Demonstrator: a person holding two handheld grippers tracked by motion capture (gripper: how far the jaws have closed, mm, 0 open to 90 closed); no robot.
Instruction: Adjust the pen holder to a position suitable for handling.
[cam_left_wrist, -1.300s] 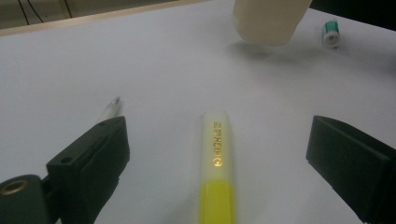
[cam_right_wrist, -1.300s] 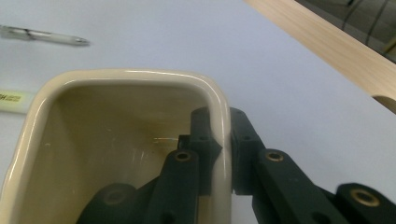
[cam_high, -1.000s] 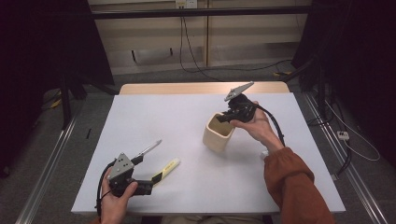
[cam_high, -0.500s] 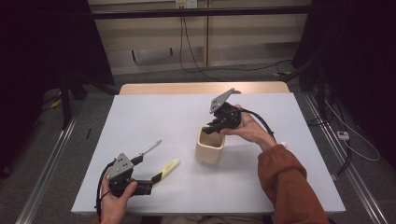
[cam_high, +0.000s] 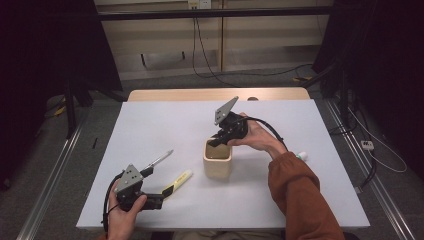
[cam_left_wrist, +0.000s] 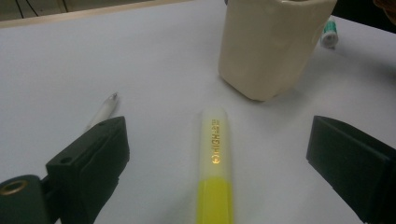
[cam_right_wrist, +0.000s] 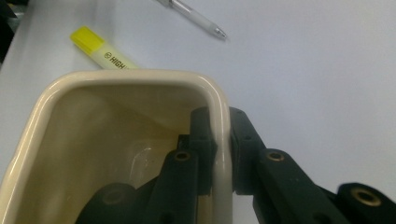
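A: Item one, cream cup (cam_high: 217, 161). Location?

B: Standing upright near the middle of the white bench (cam_high: 310, 200). The right claw (cam_high: 220, 141) is clamped on its rim, one jaw inside the wall and one outside, as the right gripper view shows plainly. Inside of the cup looks empty as far as can be seen.

A: Item two, yellow highlighter (cam_left_wrist: 215, 177)?

B: Lying flat on the bench, just beside the cup on the left-hand side, cap end towards the cup. Not picked up. The left claw (cam_left_wrist: 219, 154) rests low behind it with its jaws wide apart, the highlighter lying between them but touched by neither.

A: Item three, pen (cam_high: 159, 160)?

B: Clear-barrelled, lying loose beside the left claw, apart from the highlighter and well apart from the cup. Untouched.

A: Anything else on the bench?

B: A small white-and-green object (cam_high: 301, 155) at the far right edge, past the orange sleeve. Too small to identify.

A: Progress entry, then.

B: My reading: the cup is gripped and placed close to the writing things, which counts as the done portion. Left to do, by judgement: close the left claw on the highlighter, lift it, drop it into the cup; the pen likely follows. Nothing is in the cup so far.
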